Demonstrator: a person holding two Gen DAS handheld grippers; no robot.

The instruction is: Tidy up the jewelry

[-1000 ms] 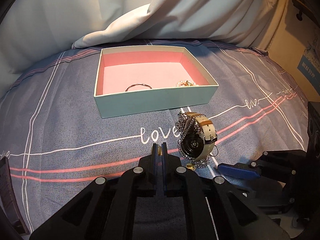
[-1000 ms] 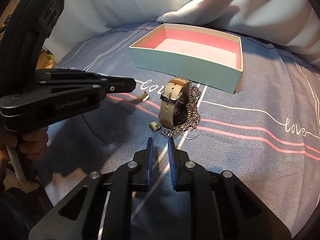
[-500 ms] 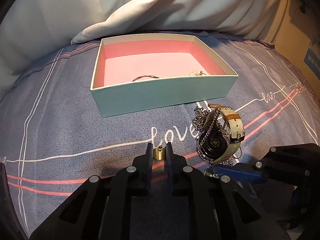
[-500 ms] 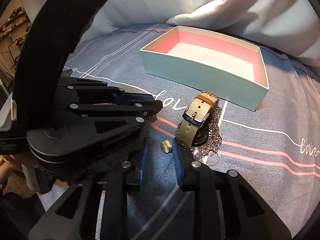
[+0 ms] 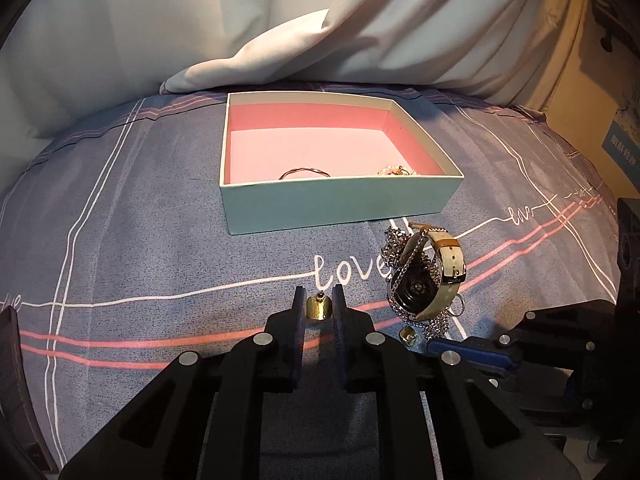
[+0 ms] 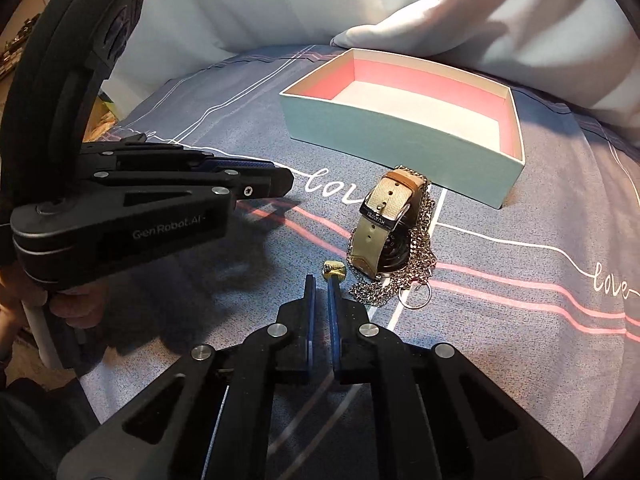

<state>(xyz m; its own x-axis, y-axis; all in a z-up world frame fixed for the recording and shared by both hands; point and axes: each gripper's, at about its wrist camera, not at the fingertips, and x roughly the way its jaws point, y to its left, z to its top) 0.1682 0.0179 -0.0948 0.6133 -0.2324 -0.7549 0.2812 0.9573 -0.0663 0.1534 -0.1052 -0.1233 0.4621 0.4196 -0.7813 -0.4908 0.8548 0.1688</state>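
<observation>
Jaws of the left gripper [image 5: 318,294] were clamped on a small gold ring [image 5: 319,307], held upright between the two tips at lower centre of the left wrist view, just above a blue-grey bedspread [image 5: 140,240] printed with the word "love".

The right gripper [image 6: 319,280] had just been closing, and its jaws stood almost together with only a thin slit between them. Nothing could be seen in that slit. A second gold ring [image 6: 334,270] sat at the very tip of the right-hand finger, touching it, and whether it was pinched could not be told.

Just beyond that ring, right of centre in the right wrist view, a watch with a beige strap [image 6: 384,224] stood on edge, with a silver chain [image 6: 400,280] draped around it and pooling on the bedspread.

Farther up the frame lay the open pale-green box with a pink lining [image 5: 340,204]. It already held a thin bangle [image 5: 304,172] and a small pearly piece [image 5: 394,170] against its near wall. White fabric hung behind. A person's hand [image 6: 76,304] gripped the left tool's handle at the lower left of the right wrist view.

The step in hand appeared to be collecting the two rings for the box, with the watch and chain yet to be sorted. The next move probably called for carrying the left ring up and over the box's near wall before letting go. The right jaws likely needed a surer hold on their ring, since it was small and might slip or roll away.
</observation>
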